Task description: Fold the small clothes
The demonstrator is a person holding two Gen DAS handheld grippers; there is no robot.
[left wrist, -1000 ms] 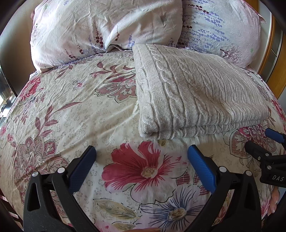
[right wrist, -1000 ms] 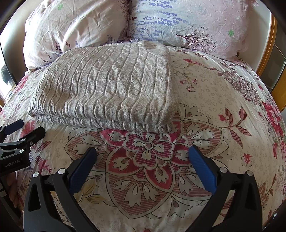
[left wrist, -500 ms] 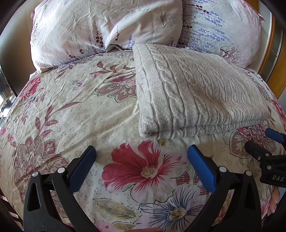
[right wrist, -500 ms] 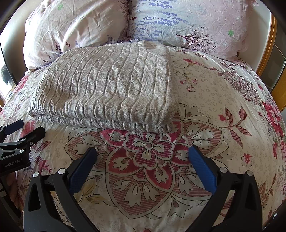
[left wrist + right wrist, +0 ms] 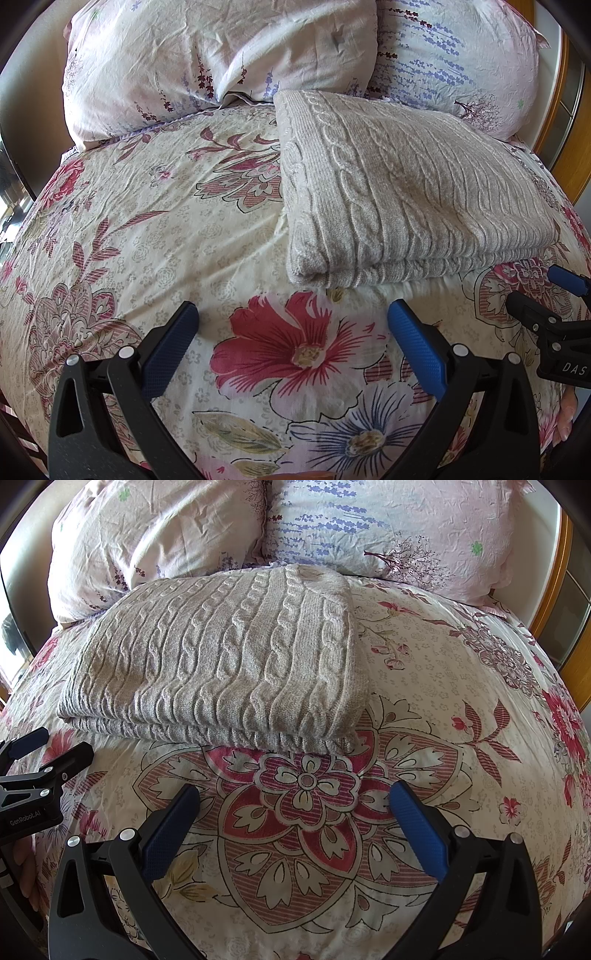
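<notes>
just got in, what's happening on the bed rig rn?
A person holds a pair of tongs in each hand over a floral bedspread. A grey cable-knit sweater lies folded into a neat rectangle in front of two pillows. The left tongs and right tongs are both open and hold nothing, set just short of the sweater's near edge without touching it. Judging by how it lies, the fold looks finished.

grey cable-knit sweater [image 5: 399,192], floral bedspread [image 5: 147,236], blue-padded black tongs [image 5: 291,332]
</notes>
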